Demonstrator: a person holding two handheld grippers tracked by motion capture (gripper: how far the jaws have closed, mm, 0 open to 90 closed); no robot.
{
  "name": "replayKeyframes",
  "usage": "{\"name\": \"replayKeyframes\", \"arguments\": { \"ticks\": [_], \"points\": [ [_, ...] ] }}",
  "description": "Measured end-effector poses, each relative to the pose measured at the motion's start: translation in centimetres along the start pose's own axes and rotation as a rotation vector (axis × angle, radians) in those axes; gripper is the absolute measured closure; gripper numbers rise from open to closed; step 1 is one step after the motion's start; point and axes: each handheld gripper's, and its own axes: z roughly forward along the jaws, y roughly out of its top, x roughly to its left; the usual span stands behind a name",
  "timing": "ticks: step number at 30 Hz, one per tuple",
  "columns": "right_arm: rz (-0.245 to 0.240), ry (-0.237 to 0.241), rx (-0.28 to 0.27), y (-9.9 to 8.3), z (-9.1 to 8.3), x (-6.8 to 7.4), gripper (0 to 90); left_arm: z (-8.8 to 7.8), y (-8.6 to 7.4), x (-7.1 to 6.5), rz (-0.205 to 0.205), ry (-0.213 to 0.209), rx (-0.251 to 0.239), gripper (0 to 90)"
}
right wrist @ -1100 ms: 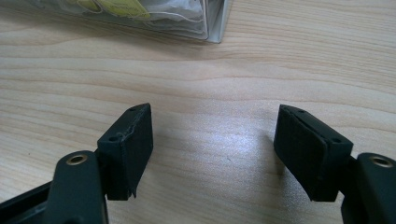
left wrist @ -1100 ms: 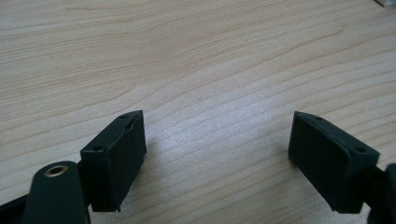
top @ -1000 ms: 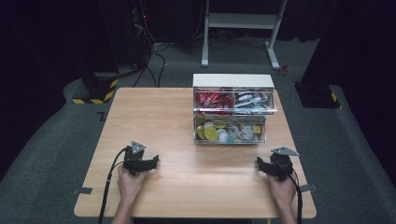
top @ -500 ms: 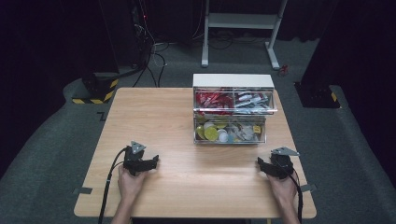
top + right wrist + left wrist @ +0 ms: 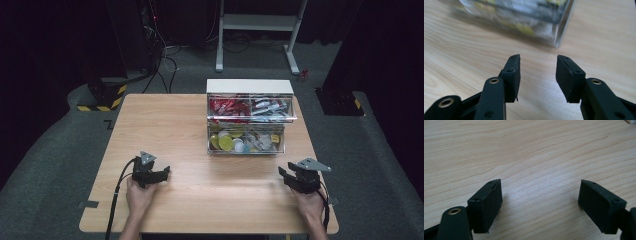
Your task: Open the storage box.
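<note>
Two hand-held grippers, left [image 5: 162, 174] and right [image 5: 286, 175]; one two-tier clear drawer organizer [image 5: 248, 120]; one counter [image 5: 165, 125].

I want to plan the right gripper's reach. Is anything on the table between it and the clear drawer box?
Nothing visible. Only bare table lies between the right gripper, jaws apart and empty, and the clear drawer box.

Matt wood table [image 5: 175, 125]; glossy clear plastic organizer [image 5: 247, 142].
</note>
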Motion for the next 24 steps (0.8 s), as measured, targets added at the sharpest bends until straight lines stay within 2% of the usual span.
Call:
{"name": "replayKeyframes", "arguments": {
  "ticks": [3,5,6,11,15,24],
  "points": [
    [-0.024,0.02,-0.028,1.0,-0.8,0.2,57.4,0.0,0.0,0.0,0.003,0.001,0.0,19.9],
    [-0.019,0.028,-0.032,1.4,-1.1,0.4,57.5,0.0,0.0,0.0,0.002,0.0,0.001,19.9],
    [-0.036,0.035,-0.056,2.0,-1.3,0.4,57.5,0.0,0.0,0.0,0.002,0.0,0.001,20.1],
    [-0.033,0.065,-0.091,3.4,-1.8,0.7,58.3,0.0,0.0,0.0,0.0,0.0,0.0,20.3],
    [-0.038,0.07,-0.111,4.1,-2.1,0.7,59.8,0.0,0.0,0.0,0.0,0.001,-0.001,20.6],
    [-0.044,0.103,-0.186,6.5,-3.2,0.2,63.0,0.0,0.0,0.0,-0.004,0.003,-0.002,21.4]
  ]
}}
